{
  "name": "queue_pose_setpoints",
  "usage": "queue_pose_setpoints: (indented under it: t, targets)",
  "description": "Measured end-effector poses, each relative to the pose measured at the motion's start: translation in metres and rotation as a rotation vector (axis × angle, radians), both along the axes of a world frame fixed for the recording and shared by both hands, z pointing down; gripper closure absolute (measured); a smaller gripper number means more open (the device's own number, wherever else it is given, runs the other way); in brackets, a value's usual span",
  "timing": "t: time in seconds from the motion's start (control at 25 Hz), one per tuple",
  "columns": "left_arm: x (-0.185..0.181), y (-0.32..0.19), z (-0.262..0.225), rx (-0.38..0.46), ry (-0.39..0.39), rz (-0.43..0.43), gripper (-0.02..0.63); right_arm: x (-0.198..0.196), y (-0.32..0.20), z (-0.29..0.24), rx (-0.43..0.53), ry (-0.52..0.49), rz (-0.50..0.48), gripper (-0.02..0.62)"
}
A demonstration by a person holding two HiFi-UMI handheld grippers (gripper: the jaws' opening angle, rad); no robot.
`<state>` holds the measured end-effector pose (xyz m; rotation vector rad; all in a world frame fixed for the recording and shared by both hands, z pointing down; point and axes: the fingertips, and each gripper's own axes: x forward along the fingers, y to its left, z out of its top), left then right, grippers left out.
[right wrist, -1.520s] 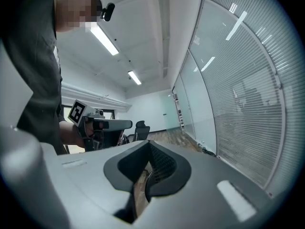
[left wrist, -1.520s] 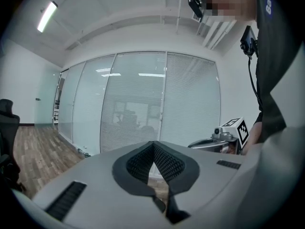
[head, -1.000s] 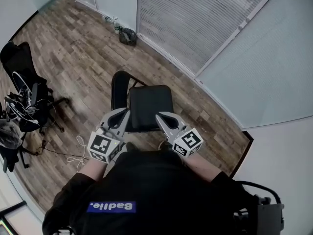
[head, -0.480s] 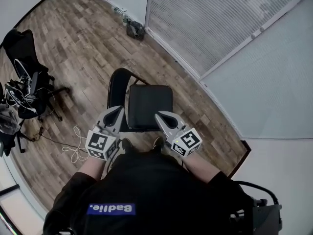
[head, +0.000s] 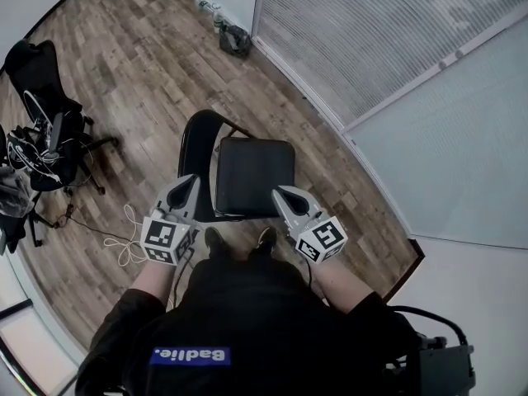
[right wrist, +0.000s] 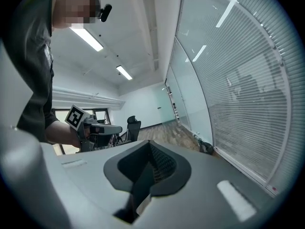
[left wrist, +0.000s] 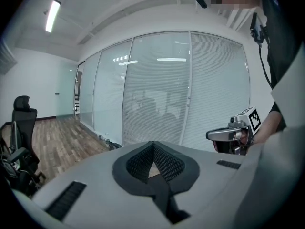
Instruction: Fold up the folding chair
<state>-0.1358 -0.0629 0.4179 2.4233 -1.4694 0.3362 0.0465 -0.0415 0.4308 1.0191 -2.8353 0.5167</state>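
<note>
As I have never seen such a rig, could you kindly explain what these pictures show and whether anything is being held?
There is no robot here: a person standing on a wooden floor holds a two-jaw gripper in each hand. The head view looks down from a camera on the person's head: the left gripper and the right gripper point towards a black folding chair, which stands unfolded by the person's feet. The other two pictures come from cameras riding on the grippers, looking along their jaws. In both, the jaws are together with nothing between them, so nothing is held. An office chair stands at the left, and a white cable lies on the floor.
</note>
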Motion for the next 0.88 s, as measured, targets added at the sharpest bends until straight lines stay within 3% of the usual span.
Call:
queue_pose_setpoints:
  t: [0.48,0.68,0.88]
  targets:
    - [-0.026,-0.038,0.063,-0.069,-0.098,-0.073,0.601,0.026,-0.033,0.068,-0.049,0.016,0.074,0.594]
    - [-0.052,-0.045,0.098,-0.150,-0.136,-0.143,0.601,0.032,-0.042,0.100,-0.100,-0.009,0.107,0.594]
    - [-0.067,-0.052,0.134,-0.223,-0.171,-0.148,0.601,0.036,-0.056,0.127,-0.130,-0.032,0.129,0.594]
